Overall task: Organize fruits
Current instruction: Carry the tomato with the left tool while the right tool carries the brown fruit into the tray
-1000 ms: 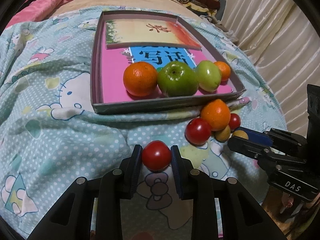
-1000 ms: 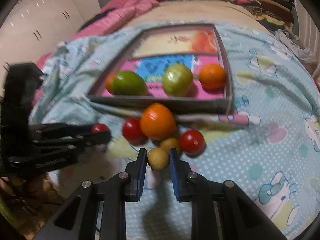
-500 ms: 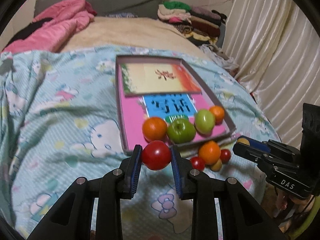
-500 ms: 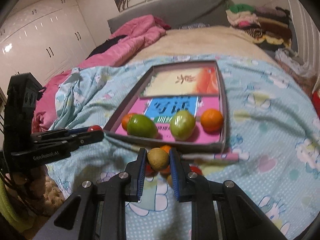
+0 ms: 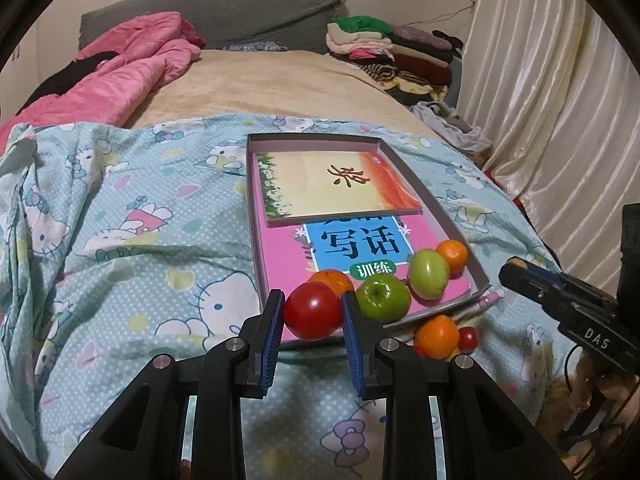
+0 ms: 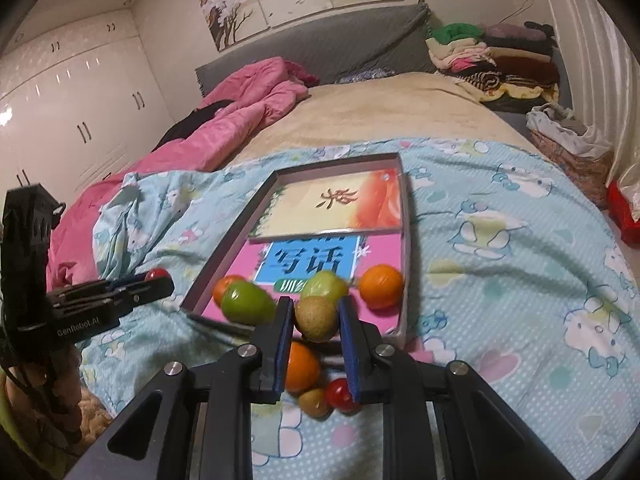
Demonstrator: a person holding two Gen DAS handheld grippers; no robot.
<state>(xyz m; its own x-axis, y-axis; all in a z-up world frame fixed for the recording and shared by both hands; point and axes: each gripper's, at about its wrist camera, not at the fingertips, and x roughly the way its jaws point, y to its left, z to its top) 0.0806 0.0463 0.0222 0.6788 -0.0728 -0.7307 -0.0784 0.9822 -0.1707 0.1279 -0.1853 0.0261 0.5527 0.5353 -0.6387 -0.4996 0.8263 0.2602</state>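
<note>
My left gripper (image 5: pixel 313 314) is shut on a red tomato (image 5: pixel 312 316), held in the air in front of the near edge of the shallow box (image 5: pixel 256 240). My right gripper (image 6: pixel 315 317) is shut on a small brown-yellow round fruit (image 6: pixel 316 317), also lifted before the box (image 6: pixel 407 248). Inside the box, on books, lie an orange (image 5: pixel 334 280), two green apples (image 5: pixel 383 296) and a small orange (image 5: pixel 452 255). On the bedspread in front of the box sit an orange (image 6: pixel 302 366), a small red tomato (image 6: pixel 338 396) and a brown fruit (image 6: pixel 316 402).
The box lies on a light blue cartoon-print bedspread (image 5: pixel 120 240) over a bed. A pink quilt (image 5: pixel 132 68) is bunched at the far left, folded clothes (image 5: pixel 384 40) are stacked at the headboard, and a white curtain (image 5: pixel 540 100) hangs along the right side.
Both grippers have risen from the bedspread with their fruits and tilted up. The box and loose fruits now lie lower and farther in view, and more of the room shows.
</note>
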